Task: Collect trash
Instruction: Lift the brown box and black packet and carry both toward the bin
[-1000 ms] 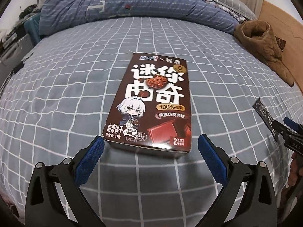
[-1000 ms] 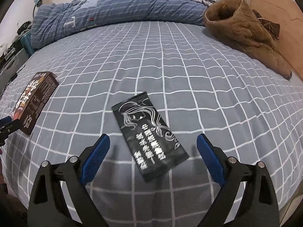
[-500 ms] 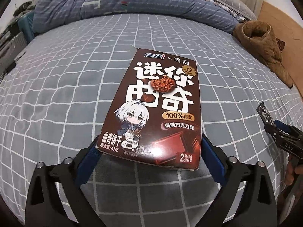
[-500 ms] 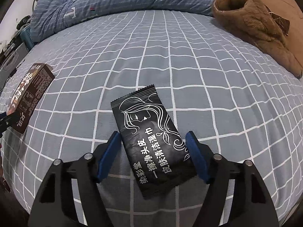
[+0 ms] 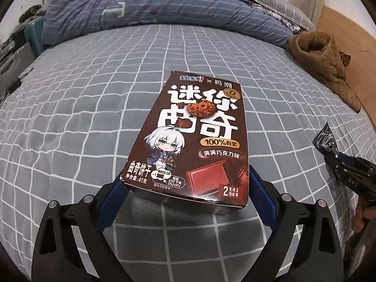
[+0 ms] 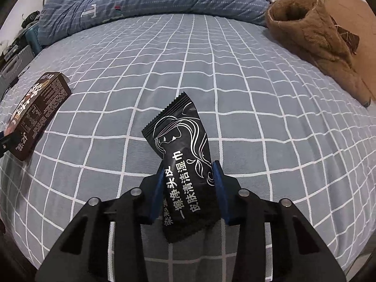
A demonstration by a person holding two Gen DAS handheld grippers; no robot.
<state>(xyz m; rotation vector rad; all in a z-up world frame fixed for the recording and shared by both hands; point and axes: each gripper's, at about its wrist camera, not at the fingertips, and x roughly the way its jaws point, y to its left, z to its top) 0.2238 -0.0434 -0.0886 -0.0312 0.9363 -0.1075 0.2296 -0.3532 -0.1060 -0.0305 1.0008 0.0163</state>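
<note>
Right wrist view: our right gripper [image 6: 189,189] has just been closing and now pinches the black sachet [image 6: 183,162]; our left gripper [image 5: 185,193] straddles the cookie box [image 5: 195,141], its grip uncertain. Thin foil may slip out.

grey checked bedsheet [image 6: 235,70] across the bed, crumpled blue striped quilt [image 6: 141,2] behind, brown fleece garment [image 6: 317,42] at right.

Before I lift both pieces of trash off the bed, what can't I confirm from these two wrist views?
- Left wrist view: the cookie box covers the pad faces of the left gripper, so contact is unclear.
- Right wrist view: the black wipe packet sits pinched in the right gripper, whose jaws have just been closing; its near end hides the sheet below.
- Either view: no trash bin; fine print on the box side is too small.
</note>
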